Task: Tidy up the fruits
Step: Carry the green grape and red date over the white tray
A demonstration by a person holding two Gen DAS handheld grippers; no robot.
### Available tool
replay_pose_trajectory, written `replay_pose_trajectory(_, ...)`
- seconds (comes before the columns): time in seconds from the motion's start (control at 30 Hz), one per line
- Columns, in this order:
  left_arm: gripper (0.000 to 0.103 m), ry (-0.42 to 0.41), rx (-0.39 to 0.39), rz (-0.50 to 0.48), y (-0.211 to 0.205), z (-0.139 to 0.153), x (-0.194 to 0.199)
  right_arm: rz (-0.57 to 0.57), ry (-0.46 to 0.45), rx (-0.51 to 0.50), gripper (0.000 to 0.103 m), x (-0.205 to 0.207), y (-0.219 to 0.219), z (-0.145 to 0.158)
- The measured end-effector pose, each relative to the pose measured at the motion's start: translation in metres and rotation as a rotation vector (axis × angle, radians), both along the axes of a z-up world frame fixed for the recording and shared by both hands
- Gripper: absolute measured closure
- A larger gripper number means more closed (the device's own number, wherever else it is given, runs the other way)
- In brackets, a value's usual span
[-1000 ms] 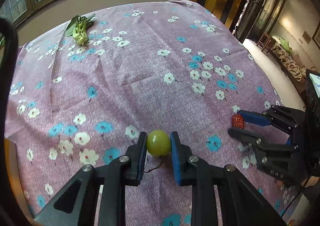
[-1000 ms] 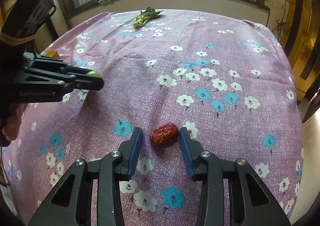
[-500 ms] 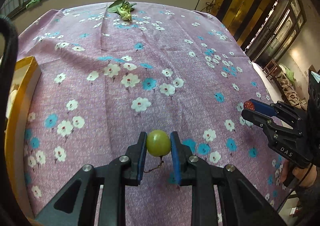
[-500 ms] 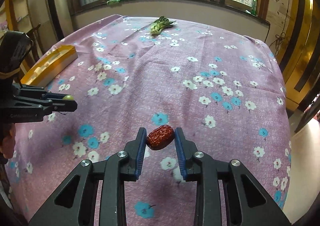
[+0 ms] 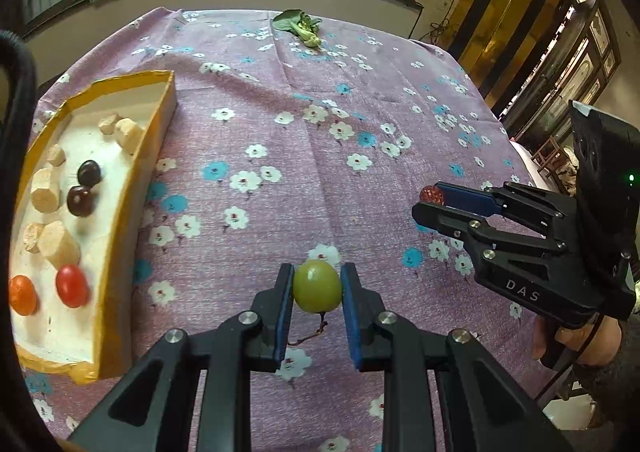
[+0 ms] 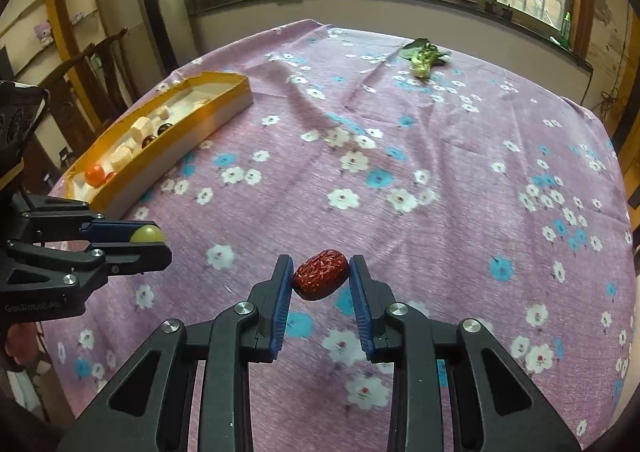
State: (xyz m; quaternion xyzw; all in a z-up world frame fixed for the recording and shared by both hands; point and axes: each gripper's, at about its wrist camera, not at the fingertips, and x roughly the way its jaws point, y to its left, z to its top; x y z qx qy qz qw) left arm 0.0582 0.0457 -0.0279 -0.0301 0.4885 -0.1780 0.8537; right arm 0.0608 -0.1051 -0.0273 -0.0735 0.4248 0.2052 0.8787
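The left tongs (image 5: pixel 317 288) are clamped on a green grape (image 5: pixel 317 286), its stem dangling, held above the counter (image 5: pixel 360 99); the right tongs (image 6: pixel 320 278) are clamped on a wrinkled red date (image 6: pixel 321 274), also above the floral purple cloth; to the left lies a yellow-rimmed tray (image 5: pixel 132 187) holding red tomatoes (image 5: pixel 72 286), dark fruits (image 5: pixel 81 200) and pale chunks (image 5: pixel 60 244); a leafy green (image 6: pixel 423 56) lies at the far edge.
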Motion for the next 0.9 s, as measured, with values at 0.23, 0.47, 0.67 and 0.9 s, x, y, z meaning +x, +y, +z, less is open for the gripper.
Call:
replay_pose_trajectory(0.23, 0.078, -0.027, 0.024, 0.088, 0.066, 0.012, -0.001, 0.069, -0.011, 0.016, 0.075, 0.016, 0.059, 0.010)
replay_pose_trajectory(0.47, 0.078, -0.038, 0.064, 0.171, 0.134, 0.016, 0.000, 0.136, -0.038, 0.022, 0.075, 0.031, 0.111, 0.021)
replay_pose_trajectory(0.67, 0.078, -0.048, 0.067, 0.207, 0.169, 0.017, 0.000, 0.180, -0.051, 0.027, 0.075, 0.042, 0.145, 0.029)
replay_pose_trajectory(0.9, 0.078, -0.042, 0.064, 0.264, 0.207, 0.016, 0.004, 0.226, -0.036, 0.008, 0.075, 0.060, 0.183, 0.024)
